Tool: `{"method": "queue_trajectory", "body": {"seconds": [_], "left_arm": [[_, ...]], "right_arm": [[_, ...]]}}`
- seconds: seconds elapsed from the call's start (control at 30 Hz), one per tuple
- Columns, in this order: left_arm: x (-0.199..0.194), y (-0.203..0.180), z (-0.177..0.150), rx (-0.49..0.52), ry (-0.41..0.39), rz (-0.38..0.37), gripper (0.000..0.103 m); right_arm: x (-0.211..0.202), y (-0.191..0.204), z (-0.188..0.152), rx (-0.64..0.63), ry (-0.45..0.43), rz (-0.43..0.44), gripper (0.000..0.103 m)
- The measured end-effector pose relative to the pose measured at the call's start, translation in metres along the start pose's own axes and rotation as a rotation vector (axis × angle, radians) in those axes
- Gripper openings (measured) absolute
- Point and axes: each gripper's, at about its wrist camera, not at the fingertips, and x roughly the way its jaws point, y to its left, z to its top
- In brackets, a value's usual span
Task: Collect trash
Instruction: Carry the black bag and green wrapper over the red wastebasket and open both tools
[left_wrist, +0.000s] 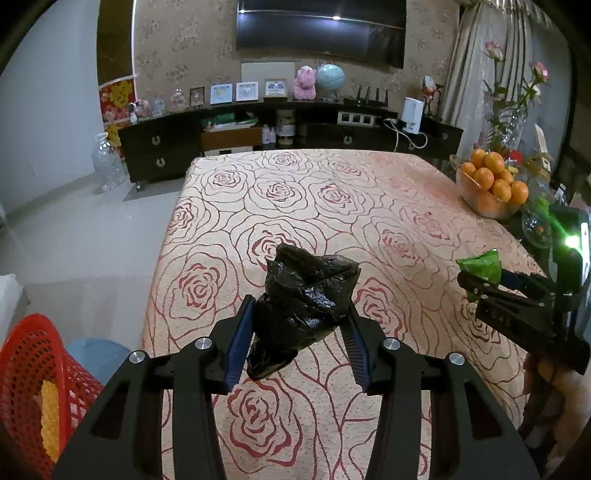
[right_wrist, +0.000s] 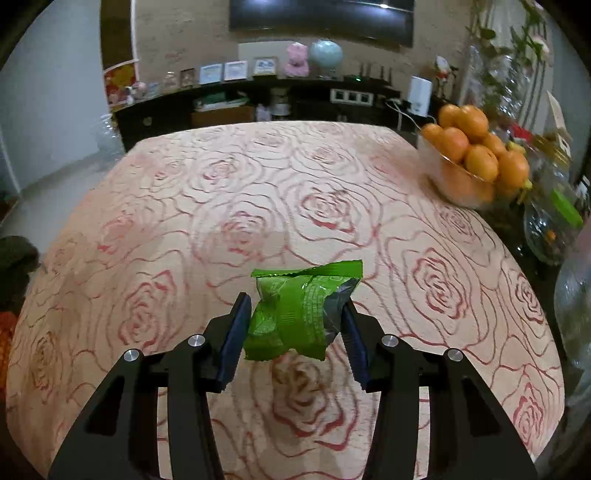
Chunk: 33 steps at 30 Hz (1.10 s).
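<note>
Rose-cloth surface (left_wrist: 295, 192), both tools loaded.
Left tool (left_wrist: 299, 332) grips black bag (left_wrist: 306, 295), nearer red basket (left_wrist: 33, 373); right tool (right_wrist: 295, 328) clamps green wrapper (right_wrist: 295, 310).

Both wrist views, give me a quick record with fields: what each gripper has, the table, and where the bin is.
left gripper: shut on crumpled black plastic bag, held above the table
right gripper: shut on green snack wrapper, lifted off the cloth
table: rose-patterned cloth, no loose trash visible on it
fruit bowl: oranges, far right corner of the table
red basket: on the floor at lower left of the left wrist view, something yellow inside
</note>
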Motion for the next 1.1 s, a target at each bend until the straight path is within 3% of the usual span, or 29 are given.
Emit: {"method": "queue_trajectory", "body": {"seconds": [0.6,1.1], "left_arm": [[-0.031,0.038,-0.033,-0.097,-0.002,0.116,0.044],[-0.123,0.082,-0.047,-0.152,-0.064,0.255,0.044]], "right_arm": [[-0.04,0.045,-0.001,-0.113,-0.122,0.087,0.047],[-0.085,0.095,-0.015,-0.188,-0.161,0.184,0.047]]}}
